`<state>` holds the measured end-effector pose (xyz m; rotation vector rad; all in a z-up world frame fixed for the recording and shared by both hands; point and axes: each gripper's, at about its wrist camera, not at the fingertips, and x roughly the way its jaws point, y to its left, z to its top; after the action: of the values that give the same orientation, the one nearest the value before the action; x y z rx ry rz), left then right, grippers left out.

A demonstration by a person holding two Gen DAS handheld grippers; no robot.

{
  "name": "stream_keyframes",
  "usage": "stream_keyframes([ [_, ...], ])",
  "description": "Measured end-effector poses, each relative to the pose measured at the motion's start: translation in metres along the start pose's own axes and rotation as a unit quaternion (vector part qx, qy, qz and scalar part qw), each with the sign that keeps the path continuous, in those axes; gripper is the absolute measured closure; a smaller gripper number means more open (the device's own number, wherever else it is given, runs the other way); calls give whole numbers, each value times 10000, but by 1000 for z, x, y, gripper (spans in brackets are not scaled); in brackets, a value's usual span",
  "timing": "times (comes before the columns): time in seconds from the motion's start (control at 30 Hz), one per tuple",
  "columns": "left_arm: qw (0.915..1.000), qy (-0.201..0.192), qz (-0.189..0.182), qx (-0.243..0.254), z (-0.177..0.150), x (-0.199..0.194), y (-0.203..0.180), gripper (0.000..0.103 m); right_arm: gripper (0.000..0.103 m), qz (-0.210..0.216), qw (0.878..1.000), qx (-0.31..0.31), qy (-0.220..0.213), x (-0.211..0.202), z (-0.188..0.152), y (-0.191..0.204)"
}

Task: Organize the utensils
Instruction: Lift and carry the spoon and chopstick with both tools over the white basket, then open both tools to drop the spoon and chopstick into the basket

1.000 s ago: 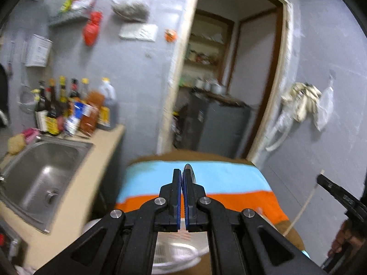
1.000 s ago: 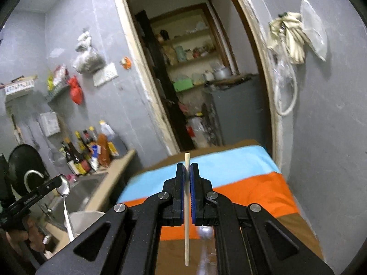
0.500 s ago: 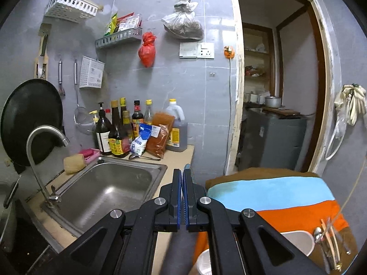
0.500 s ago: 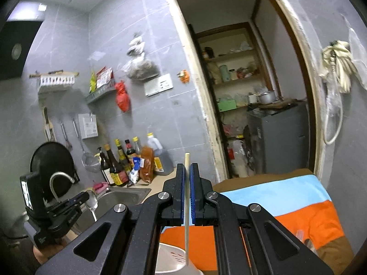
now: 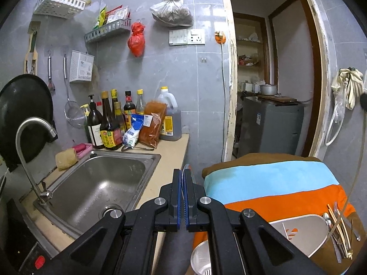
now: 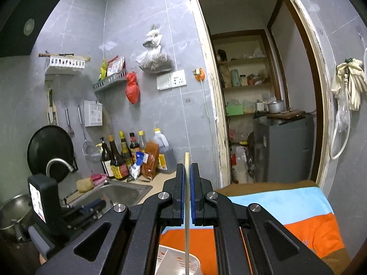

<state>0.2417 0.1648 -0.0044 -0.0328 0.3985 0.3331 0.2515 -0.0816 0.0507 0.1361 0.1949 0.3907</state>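
Note:
My left gripper [image 5: 182,171] is shut on a metal spoon [image 5: 183,178], seen edge-on between the blue pads, held over the counter edge beside the steel sink [image 5: 96,183]. My right gripper [image 6: 187,167] is shut on a pale wooden chopstick [image 6: 187,206] that stands upright, its lower end over a white utensil holder [image 6: 174,261]. In the left wrist view the white holder [image 5: 298,231] sits on the striped cloth [image 5: 270,183], with several chopsticks and cutlery [image 5: 339,231] lying to its right. The left gripper's body also shows in the right wrist view [image 6: 68,208].
Sauce bottles [image 5: 112,123] and packets stand behind the sink. A curved tap [image 5: 27,146] and a black pan [image 5: 20,114] are at the left. A small metal bowl [image 5: 200,261] sits below the holder. A doorway [image 5: 270,87] opens onto a grey cabinet.
Both grippers have swung left and up from the striped table toward the sink, each keeping its utensil. The left gripper has come closer to the sink and counter.

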Motion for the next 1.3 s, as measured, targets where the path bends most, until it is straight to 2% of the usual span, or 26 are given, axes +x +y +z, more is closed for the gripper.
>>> stream_keyframes([
  [0.2,9999,36,32,-112,0,2,5,101,99,99,9997,-59,-195,-2,15,5],
  [0.47,9999,90,44,-86,-2,4,6,101,99,158,9997,102,122,19,-9,2],
  [0.67,9990,304,-287,-179,-8,8,4,100,99,208,9984,262,455,32,-32,-7],
  [0.87,9985,389,-374,-120,-13,6,1,99,98,260,9959,430,755,32,-48,-19],
  [0.93,9979,472,-422,-107,-14,6,0,99,93,282,9949,475,848,32,-52,-23],
  [1.0,9967,597,-535,-161,-14,6,1,99,75,309,9942,519,886,30,-54,-26],
  [1.03,9955,672,-628,-231,-14,5,2,98,72,328,9940,542,889,28,-54,-28],
  [1.13,9908,809,-959,-505,-13,1,4,90,70,347,9942,554,859,20,-53,-34],
  [1.2,9889,767,-1104,-636,-11,-6,3,70,64,305,9945,551,831,14,-51,-39],
  [1.3,9862,625,-1298,-820,-5,-17,0,52,51,214,9956,555,725,2,-45,-49],
])
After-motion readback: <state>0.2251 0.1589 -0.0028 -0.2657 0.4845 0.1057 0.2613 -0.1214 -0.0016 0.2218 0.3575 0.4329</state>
